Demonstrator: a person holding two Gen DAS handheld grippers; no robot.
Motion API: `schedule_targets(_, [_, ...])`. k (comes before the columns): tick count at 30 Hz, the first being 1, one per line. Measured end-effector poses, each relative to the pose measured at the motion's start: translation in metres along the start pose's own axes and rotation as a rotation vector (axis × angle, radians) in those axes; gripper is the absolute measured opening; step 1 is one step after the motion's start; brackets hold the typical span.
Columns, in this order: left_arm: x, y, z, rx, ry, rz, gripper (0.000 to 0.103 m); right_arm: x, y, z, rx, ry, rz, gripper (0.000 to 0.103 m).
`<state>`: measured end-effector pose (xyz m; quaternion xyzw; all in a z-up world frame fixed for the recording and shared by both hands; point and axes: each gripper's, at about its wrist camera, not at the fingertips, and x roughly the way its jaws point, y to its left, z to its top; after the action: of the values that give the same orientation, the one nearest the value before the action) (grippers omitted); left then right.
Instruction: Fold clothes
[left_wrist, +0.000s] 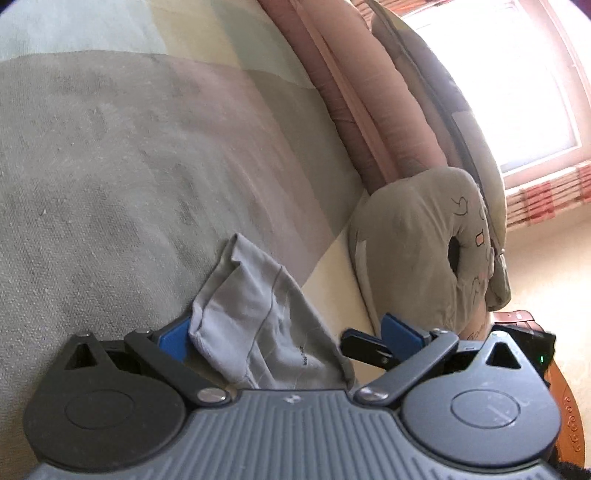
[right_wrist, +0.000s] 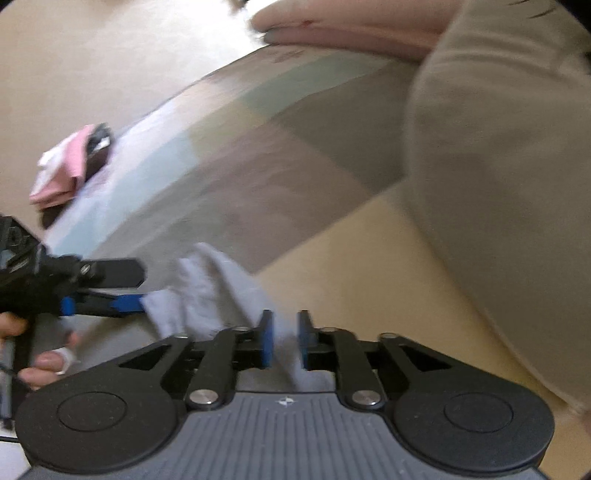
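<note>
At lower centre, the grey garment (left_wrist: 258, 325) lies between the left gripper's (left_wrist: 291, 334) wide-apart fingers, while the right gripper (right_wrist: 285, 341) clamps its edge.

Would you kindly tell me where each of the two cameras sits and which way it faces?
Left wrist: on the left gripper, looking along its open fingers over the grey garment on the patchwork bedspread toward a window.
Right wrist: on the right gripper, facing across the bed; a hand holds the left gripper at the left edge.
Shared: the garment, the bedspread and the beige cushion.
</note>
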<state>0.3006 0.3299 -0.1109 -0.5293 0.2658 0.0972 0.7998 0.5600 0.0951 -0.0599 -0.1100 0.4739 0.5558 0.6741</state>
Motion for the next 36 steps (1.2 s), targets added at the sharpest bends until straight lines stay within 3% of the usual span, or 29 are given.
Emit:
schedule_targets(3, [-0.007, 0.002, -0.01, -0.085, 0.008, -0.025, 0.1, 0.013, -0.004, 0.011, 0.002, 0.044, 0.058, 0.03])
schedule_targets(6, [-0.012, 0.008, -0.023, -0.141, -0.045, -0.05, 0.098, 0.025, -0.009, 0.021, 0.005, 0.088, 0.112, 0.033])
schedule_targets(13, [0.016, 0.003, -0.007, -0.204, -0.095, -0.114, 0.097, 0.045, -0.024, 0.043, 0.062, 0.159, 0.223, 0.035])
schedule_targets(15, [0.015, 0.006, -0.015, -0.226, -0.094, -0.135, 0.089, 0.047, -0.027, 0.046, 0.064, 0.17, 0.24, 0.035])
schedule_targets(17, [0.015, 0.012, -0.023, -0.225, -0.089, -0.106, 0.063, 0.048, -0.031, 0.046, 0.057, 0.179, 0.259, 0.035])
schedule_targets(18, [0.015, 0.015, -0.027, -0.225, -0.087, -0.091, 0.056, 0.049, -0.033, 0.047, 0.064, 0.183, 0.27, 0.035])
schedule_targets(20, [0.022, 0.021, -0.028, -0.222, -0.071, -0.042, 0.013, 0.054, -0.041, 0.049, 0.099, 0.193, 0.306, 0.035])
schedule_targets(24, [0.036, 0.023, -0.022, -0.24, -0.065, -0.025, 0.011, 0.068, -0.049, 0.054, 0.165, 0.207, 0.369, 0.035])
schedule_targets(28, [0.036, 0.014, -0.019, -0.179, -0.045, 0.0, 0.008, 0.069, -0.054, 0.05, 0.195, 0.209, 0.375, 0.024])
schedule_targets(31, [0.034, -0.002, -0.005, -0.037, -0.029, 0.018, 0.005, 0.069, -0.057, 0.044, 0.23, 0.196, 0.374, 0.018])
schedule_targets(36, [0.021, -0.025, 0.02, 0.145, -0.017, 0.021, 0.005, 0.057, -0.061, 0.04, 0.245, 0.181, 0.346, 0.022])
